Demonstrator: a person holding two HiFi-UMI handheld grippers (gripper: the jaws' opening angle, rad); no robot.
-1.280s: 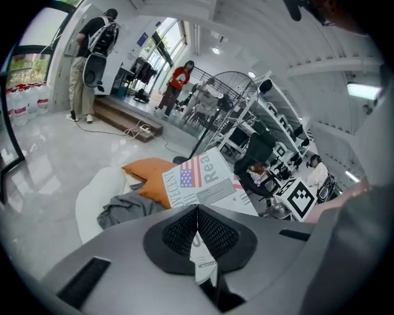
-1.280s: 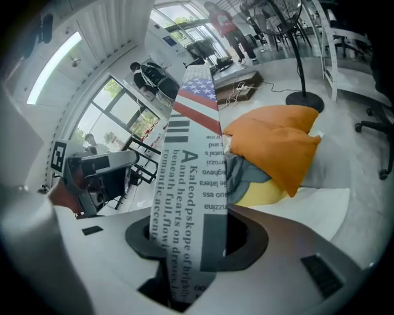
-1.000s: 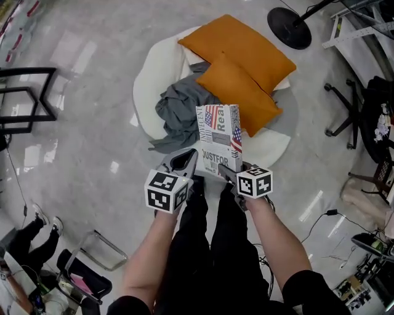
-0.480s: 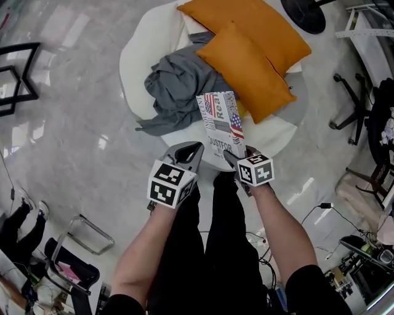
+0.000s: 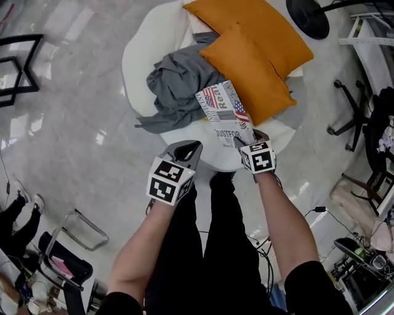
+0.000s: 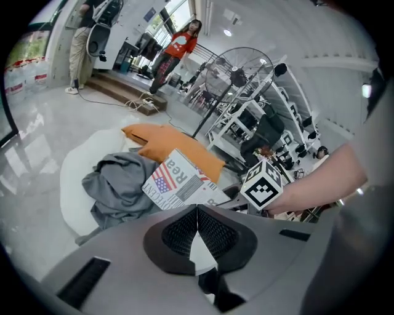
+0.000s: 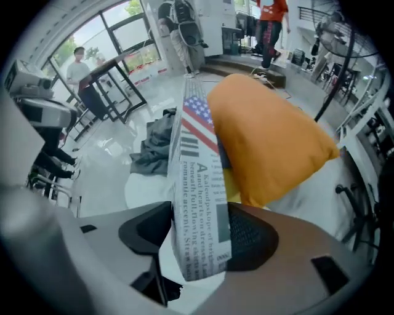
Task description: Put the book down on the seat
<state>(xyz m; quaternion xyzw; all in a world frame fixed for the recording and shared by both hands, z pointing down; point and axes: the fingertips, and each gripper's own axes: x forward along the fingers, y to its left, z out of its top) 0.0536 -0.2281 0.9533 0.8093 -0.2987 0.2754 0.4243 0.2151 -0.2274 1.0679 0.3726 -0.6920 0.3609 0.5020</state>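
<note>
A newspaper-print book (image 5: 225, 114) with a flag on its cover leans over the front of the round white seat (image 5: 138, 55), against the orange cushions. Its lower end still sits between the jaws of my right gripper (image 5: 246, 138). Those jaws are opening, and in the right gripper view the book (image 7: 197, 184) stands on edge between the pads with a thin gap at the left one. My left gripper (image 5: 196, 146) hovers just left of the book, tips together, holding nothing. In the left gripper view the book (image 6: 178, 184) lies beyond the shut tips (image 6: 197, 209).
Two orange cushions (image 5: 252, 55) and a crumpled grey cloth (image 5: 175, 83) lie on the seat. A black fan base (image 5: 305, 12) stands at the back right, a chair base (image 5: 345, 117) to the right, a black frame (image 5: 18, 67) to the left. Cables lie on the floor.
The book has tipped from upright to leaning back toward the cushions. My right gripper moved forward and right with it, and its jaws have spread. The left gripper barely moved.
</note>
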